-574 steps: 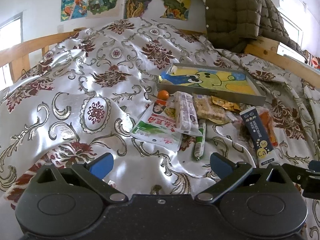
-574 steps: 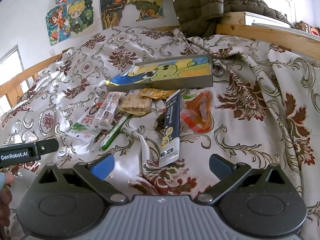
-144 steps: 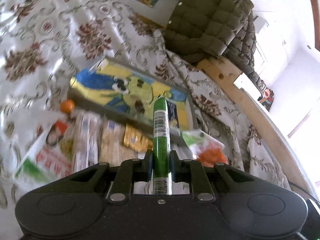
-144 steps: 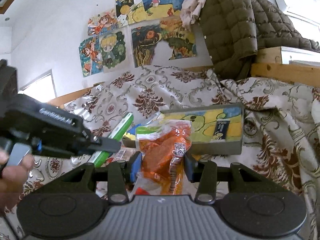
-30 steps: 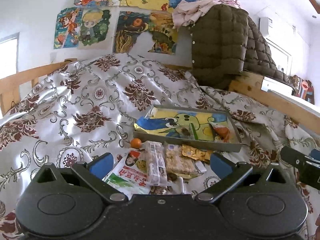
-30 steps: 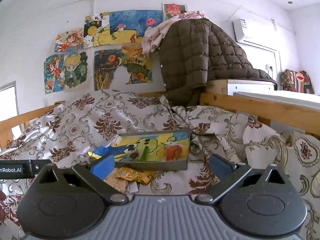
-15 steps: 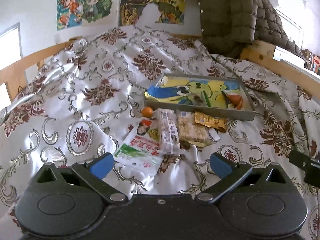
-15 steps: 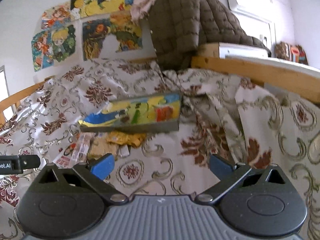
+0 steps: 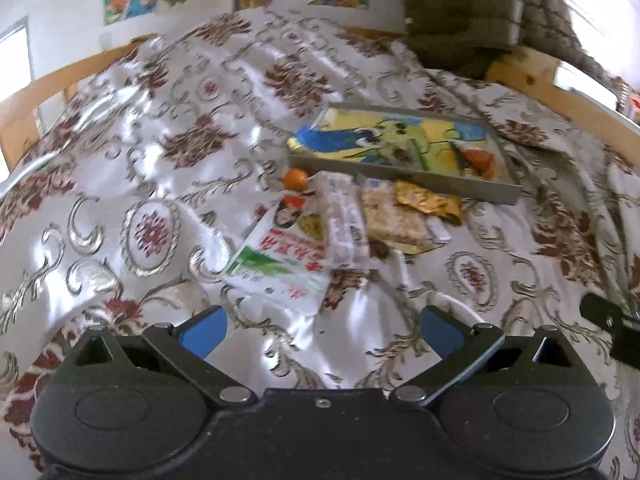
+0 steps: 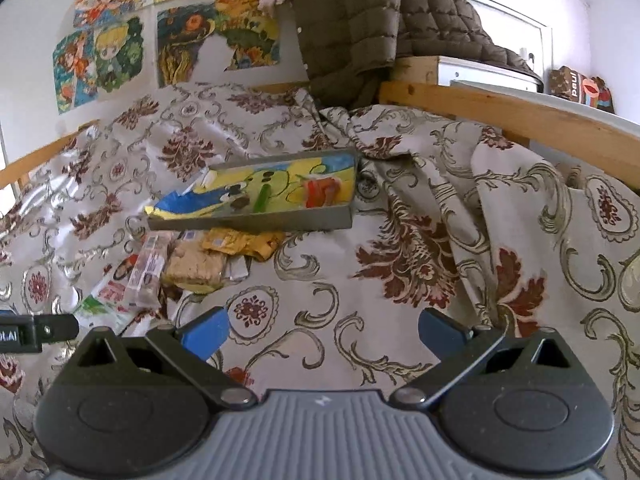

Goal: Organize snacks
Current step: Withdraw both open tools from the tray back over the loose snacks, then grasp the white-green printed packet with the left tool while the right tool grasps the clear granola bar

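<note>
A: Left wrist view, what do I hold?

B: My left gripper [image 9: 320,330] hangs over the bedspread [image 9: 168,184], its blue-padded fingers [image 9: 202,330] spread wide with nothing between them. Ahead lies the tray [image 9: 404,176], with a green stick [image 9: 414,152] and an orange pack [image 9: 476,158] inside it. In front of its near wall, on the cloth, sit a small orange ball [image 9: 295,178], a white-and-green pouch [image 9: 280,260], a clear wrapped bar [image 9: 344,220] resting on the pouch's right edge, a cracker pack [image 9: 394,220] beside that, and a gold wrapper [image 9: 428,202] just against the tray wall. The tip of my right gripper [image 9: 608,320] shows at the right edge.

A: And the right wrist view?

B: My right gripper [image 10: 322,328] is likewise spread apart and empty, above bare bedspread [image 10: 400,264]. The tray [image 10: 256,222] lies ahead and left; the green stick [image 10: 263,198] and orange pack [image 10: 320,194] rest inside, apart from each other. Below the tray's near wall lie the gold wrapper [image 10: 244,244], cracker pack [image 10: 196,268], bar [image 10: 148,276] and pouch [image 10: 106,300], in a loose pile. My left gripper's [image 10: 38,332] tip enters at the left edge. A quilted jacket [image 10: 360,28] hangs over the wooden rail [image 10: 500,110] behind.
</note>
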The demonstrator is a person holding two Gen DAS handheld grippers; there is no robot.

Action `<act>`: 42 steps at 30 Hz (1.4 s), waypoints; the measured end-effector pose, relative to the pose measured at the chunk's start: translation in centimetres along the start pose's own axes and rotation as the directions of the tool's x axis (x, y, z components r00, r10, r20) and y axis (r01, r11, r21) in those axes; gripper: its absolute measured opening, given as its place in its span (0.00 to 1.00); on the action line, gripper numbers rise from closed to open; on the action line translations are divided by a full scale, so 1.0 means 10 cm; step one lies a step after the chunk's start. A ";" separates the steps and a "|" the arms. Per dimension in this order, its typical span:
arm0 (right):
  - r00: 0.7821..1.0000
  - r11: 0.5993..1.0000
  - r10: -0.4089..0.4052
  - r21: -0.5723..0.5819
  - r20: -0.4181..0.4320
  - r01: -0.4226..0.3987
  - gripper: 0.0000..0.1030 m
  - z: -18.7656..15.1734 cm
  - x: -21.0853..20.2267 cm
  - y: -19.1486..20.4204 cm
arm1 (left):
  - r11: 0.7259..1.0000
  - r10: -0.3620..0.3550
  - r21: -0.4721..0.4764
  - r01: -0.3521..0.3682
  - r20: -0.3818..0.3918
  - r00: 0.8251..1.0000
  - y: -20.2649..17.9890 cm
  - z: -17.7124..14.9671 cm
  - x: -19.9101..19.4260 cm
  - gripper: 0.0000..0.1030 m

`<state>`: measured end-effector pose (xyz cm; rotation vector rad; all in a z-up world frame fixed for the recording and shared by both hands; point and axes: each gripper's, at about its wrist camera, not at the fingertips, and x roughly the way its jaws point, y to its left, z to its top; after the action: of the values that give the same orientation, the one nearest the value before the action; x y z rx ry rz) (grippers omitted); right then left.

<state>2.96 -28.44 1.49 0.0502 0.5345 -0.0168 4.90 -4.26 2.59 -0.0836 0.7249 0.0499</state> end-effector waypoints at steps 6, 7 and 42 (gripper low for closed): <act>1.000 1.000 0.003 -0.018 -0.031 -0.004 1.00 -0.02 0.06 0.06 | 0.999 -0.008 -0.053 0.007 -0.016 1.000 0.11 0.00 0.10 0.99; 0.999 1.000 0.004 -0.020 -0.032 -0.005 1.00 -0.03 0.07 0.06 | 0.998 -0.013 -0.054 0.012 -0.014 1.000 0.12 0.00 0.10 0.99; 0.966 0.959 0.220 -0.212 0.139 -0.188 1.00 0.31 0.25 0.69 | 0.999 0.020 0.032 -0.018 -0.065 0.998 0.71 0.18 0.79 0.99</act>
<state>6.85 -21.76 3.15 -0.0891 0.3648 0.2328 11.43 3.09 -1.73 -0.0483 0.7914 0.0536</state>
